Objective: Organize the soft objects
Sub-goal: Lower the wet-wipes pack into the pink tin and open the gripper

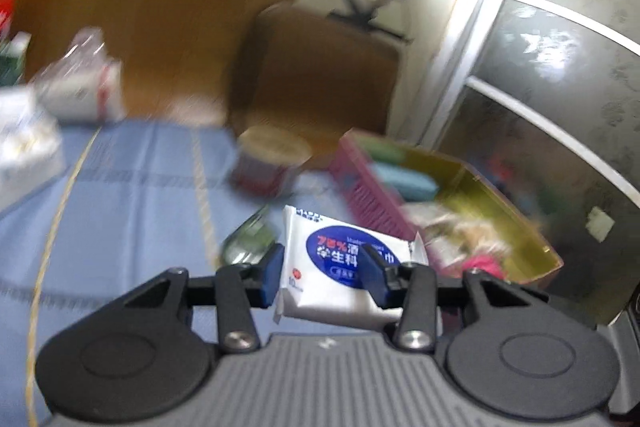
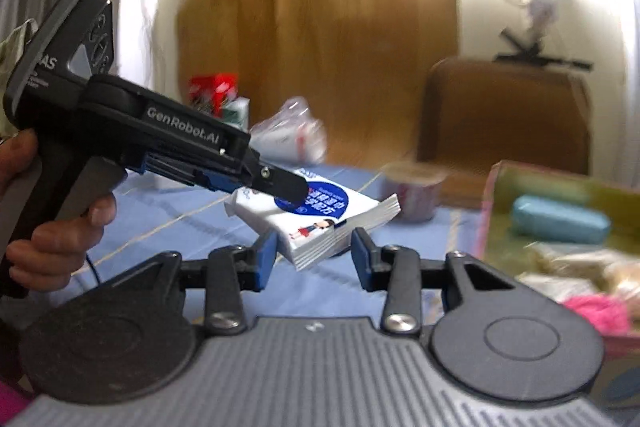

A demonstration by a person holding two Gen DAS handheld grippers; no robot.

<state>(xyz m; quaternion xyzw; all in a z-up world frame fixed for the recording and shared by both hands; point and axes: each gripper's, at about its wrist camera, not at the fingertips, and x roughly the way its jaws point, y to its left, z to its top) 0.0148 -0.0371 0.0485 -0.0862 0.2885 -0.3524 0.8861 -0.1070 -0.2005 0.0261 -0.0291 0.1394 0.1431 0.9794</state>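
A white wipes pack [image 1: 324, 287] with a blue oval label hangs tilted above the blue tablecloth [image 1: 140, 187]. My left gripper [image 1: 320, 259] is shut on it, one blue pad on each face. In the right wrist view the same left gripper [image 2: 290, 193] reaches in from the left in a person's hand, clamped on the wipes pack [image 2: 328, 223]. My right gripper [image 2: 316, 247] holds the pack's near corner, both pads meeting its sides. A pink and yellow-green basket [image 1: 372, 195] stands to the right.
The basket [image 2: 496, 187] holds a teal pouch [image 2: 560, 219], a pink fluffy item [image 2: 596, 307] and pale bundles. A round tub [image 1: 272, 163] stands behind the pack and a green object [image 1: 248, 239] lies beside it. A plastic bag [image 1: 80, 83] and boxes sit far left.
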